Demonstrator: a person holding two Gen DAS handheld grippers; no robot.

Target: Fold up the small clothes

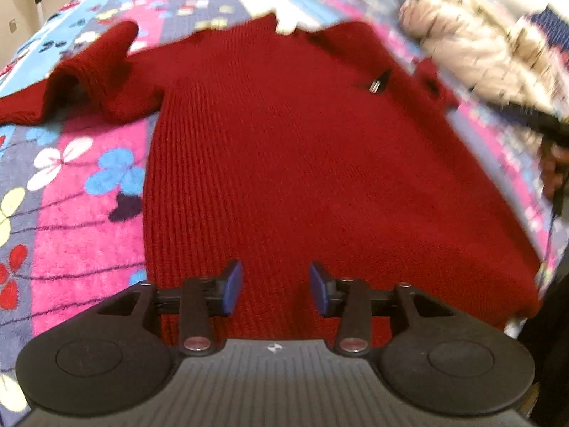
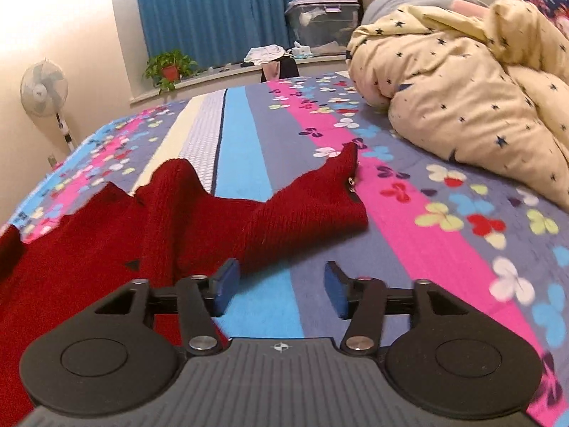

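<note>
The red knit sweater lies spread flat on the flowered bedspread. The left gripper hovers over its hem, jaws parted and empty. The right gripper, also parted and empty, is above bare bedspread just beside a sleeve.

Both views are bright and evenly lit by warm indoor light, with colours strong and saturated. In the left wrist view the near part is fairly sharp, so the knit ribs of the red sweater can be read, but the far and right edges smear with motion blur; the cream quilt there is streaked and soft. The right wrist view is sharper throughout, with the star-print quilt crisp. The wall at upper left glares pale and nearly washed out. Fisheye bending curves the striped bedspread toward the corners. Shadows are soft and shallow
</note>
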